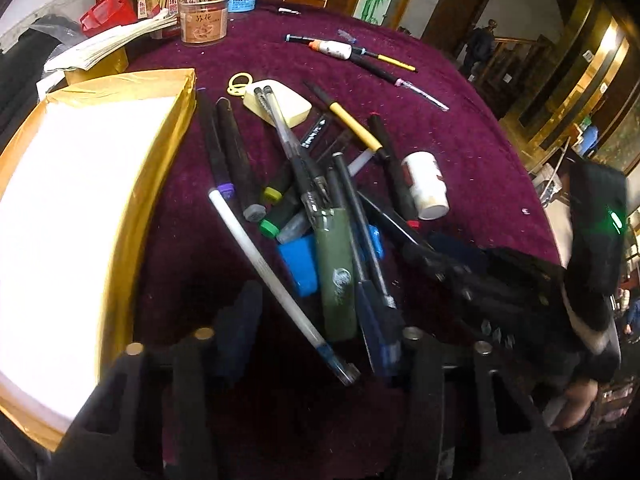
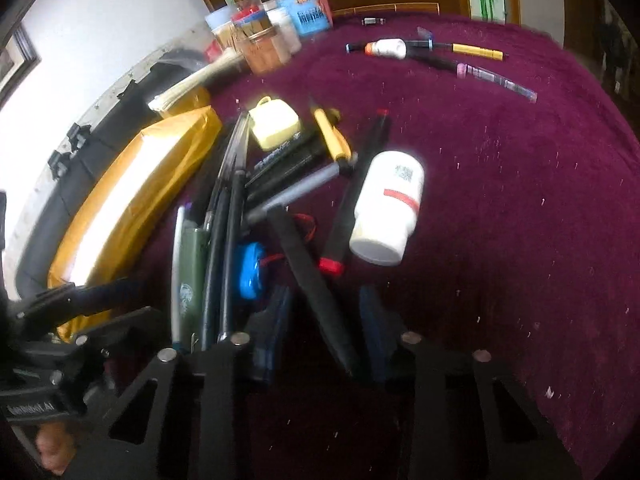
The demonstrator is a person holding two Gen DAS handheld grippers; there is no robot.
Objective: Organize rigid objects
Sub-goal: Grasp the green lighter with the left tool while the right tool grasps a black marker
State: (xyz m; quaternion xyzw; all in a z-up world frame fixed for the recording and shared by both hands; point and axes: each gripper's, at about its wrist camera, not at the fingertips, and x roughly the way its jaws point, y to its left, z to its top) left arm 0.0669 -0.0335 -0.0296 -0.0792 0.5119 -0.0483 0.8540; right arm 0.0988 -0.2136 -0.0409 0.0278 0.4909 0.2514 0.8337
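Note:
A heap of pens and markers (image 1: 304, 184) lies on the purple tablecloth (image 1: 472, 140), beside a gold box (image 1: 132, 208) with a white inside. My left gripper (image 1: 308, 328) hangs over the near end of the heap. Its jaws stand apart around a white pen (image 1: 264, 264) and a green case (image 1: 336, 272), and the pads do not press on either. My right gripper (image 2: 324, 320) straddles a black marker (image 2: 308, 276) with a gap on both sides. A white bottle (image 2: 388, 208) lies just beyond it.
A pale yellow block (image 1: 280, 102) and a blue item (image 1: 300, 264) lie among the pens. More pens and a small white bottle (image 1: 336, 49) lie farther back. Jars and a paper stack (image 1: 116, 44) crowd the far left. The gold box (image 2: 132, 200) borders the heap on the left.

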